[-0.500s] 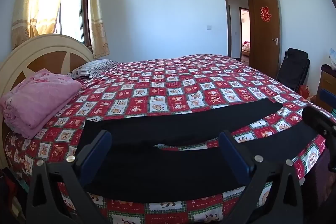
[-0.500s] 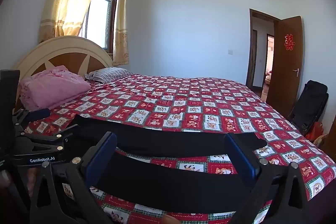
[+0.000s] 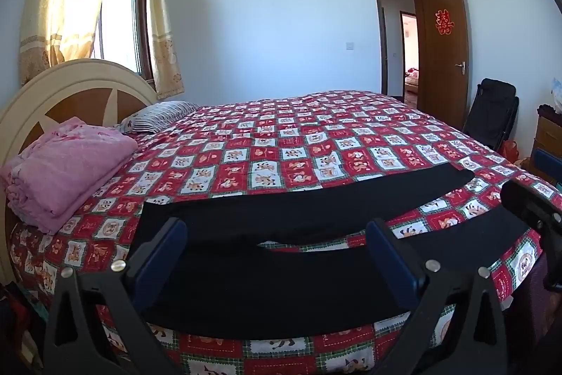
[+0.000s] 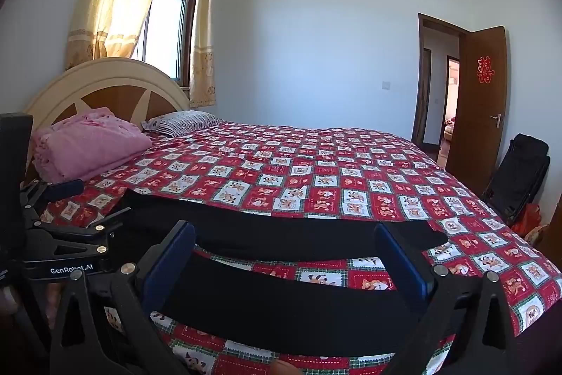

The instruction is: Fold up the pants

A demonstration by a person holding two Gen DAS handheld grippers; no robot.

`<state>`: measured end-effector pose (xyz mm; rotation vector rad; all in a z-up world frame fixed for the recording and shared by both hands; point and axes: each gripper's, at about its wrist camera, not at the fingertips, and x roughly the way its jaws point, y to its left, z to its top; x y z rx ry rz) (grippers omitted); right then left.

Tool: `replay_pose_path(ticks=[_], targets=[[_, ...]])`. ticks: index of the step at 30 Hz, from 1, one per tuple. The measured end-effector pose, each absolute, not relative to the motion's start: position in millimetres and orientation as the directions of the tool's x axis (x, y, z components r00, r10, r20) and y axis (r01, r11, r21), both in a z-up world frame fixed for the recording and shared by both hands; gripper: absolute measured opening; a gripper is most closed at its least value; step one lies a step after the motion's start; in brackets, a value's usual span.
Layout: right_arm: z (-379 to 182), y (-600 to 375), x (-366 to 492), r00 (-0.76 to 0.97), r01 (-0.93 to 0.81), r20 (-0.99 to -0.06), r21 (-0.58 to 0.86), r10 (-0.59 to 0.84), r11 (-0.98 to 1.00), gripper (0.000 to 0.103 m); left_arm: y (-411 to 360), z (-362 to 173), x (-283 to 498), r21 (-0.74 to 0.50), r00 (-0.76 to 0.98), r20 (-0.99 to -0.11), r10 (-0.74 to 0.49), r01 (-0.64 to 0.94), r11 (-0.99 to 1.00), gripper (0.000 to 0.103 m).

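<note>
Black pants (image 3: 281, 283) lie spread flat along the near edge of the bed, waist to the left, the two legs splayed apart toward the right. They also show in the right wrist view (image 4: 281, 308). My left gripper (image 3: 277, 255) is open and empty, hovering just above the near leg close to the crotch. My right gripper (image 4: 284, 262) is open and empty above the near leg further right. The left gripper (image 4: 63, 199) shows at the left edge of the right wrist view, and the right gripper (image 3: 534, 209) at the right edge of the left wrist view.
The bed has a red patchwork cover (image 3: 316, 143). A folded pink blanket (image 3: 66, 167) and a striped pillow (image 3: 158, 118) lie by the headboard (image 3: 70, 83). A black folding chair (image 3: 491, 115), an open door and a wooden dresser (image 3: 548, 136) stand to the right.
Both views have shifted only slightly. The grippers stay open above the pants, and the pants have not moved.
</note>
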<state>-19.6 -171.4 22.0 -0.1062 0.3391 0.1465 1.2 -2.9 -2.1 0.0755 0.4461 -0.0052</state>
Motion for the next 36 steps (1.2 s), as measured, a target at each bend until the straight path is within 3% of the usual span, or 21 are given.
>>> replay_pose_path(ticks=[36], targets=[[17,-170,-15,0.928,-0.145,-0.356,-0.078,0.108,0.986,0.102,11,0,2,0.053,0.912,-0.41,0.024,-0.003,0.999,0.103]])
